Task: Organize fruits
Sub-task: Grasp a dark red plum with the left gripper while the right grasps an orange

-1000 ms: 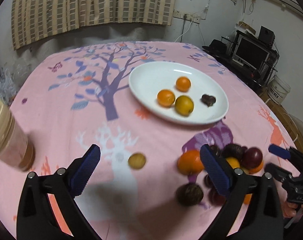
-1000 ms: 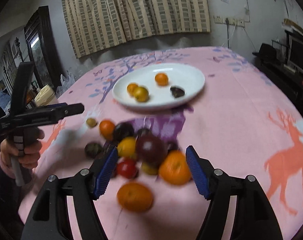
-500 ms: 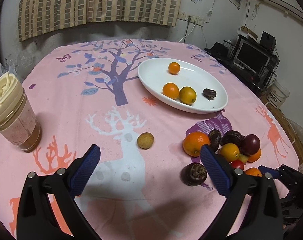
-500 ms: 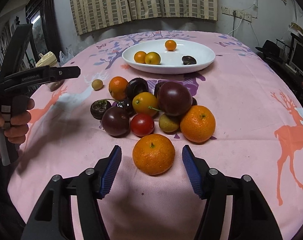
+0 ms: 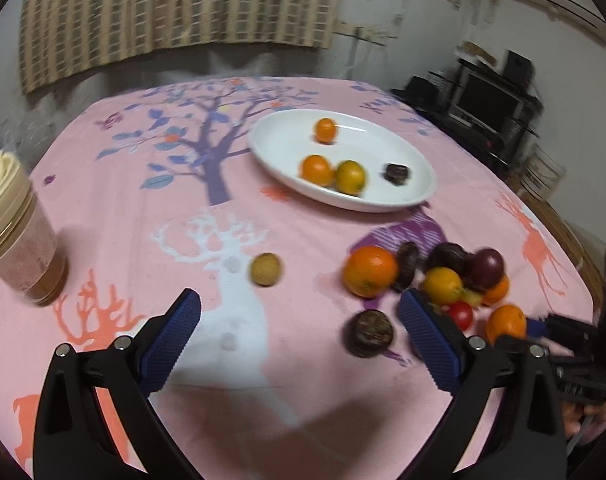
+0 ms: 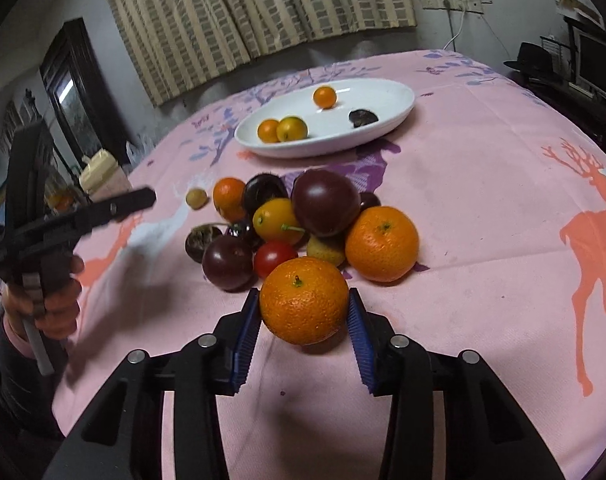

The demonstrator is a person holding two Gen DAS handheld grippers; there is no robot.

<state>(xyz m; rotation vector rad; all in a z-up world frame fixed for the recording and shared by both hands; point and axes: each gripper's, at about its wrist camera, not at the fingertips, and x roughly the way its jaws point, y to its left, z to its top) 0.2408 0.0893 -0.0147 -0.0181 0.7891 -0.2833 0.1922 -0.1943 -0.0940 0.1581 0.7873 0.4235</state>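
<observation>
Right wrist: right hand-held gripper (image 6: 304, 320) clamps one orange (image 6: 304, 301); left hand-held gripper (image 5: 299, 344) gapes.

A big orange mandarin (image 6: 304, 301) with a small green stem on top sits low in the middle of the right wrist frame, with the two blue pads (image 6: 248, 335) pressed against its sides. Just behind it lies a pile of fruits touching each other: a second mandarin (image 6: 381, 244) to the right, a red cherry tomato (image 6: 275, 257), a dark purple plum (image 6: 228, 262) to the left, a larger dark plum (image 6: 325, 202) on top, and a yellow-orange kumquat (image 6: 274, 219). A small tan round fruit (image 6: 196, 197) lies apart, left of the pile. In the upper middle stands a white oval plate (image 6: 387, 118) that holds three small orange and yellow fruits and one dark wrinkled fruit (image 6: 363, 117).
</observation>
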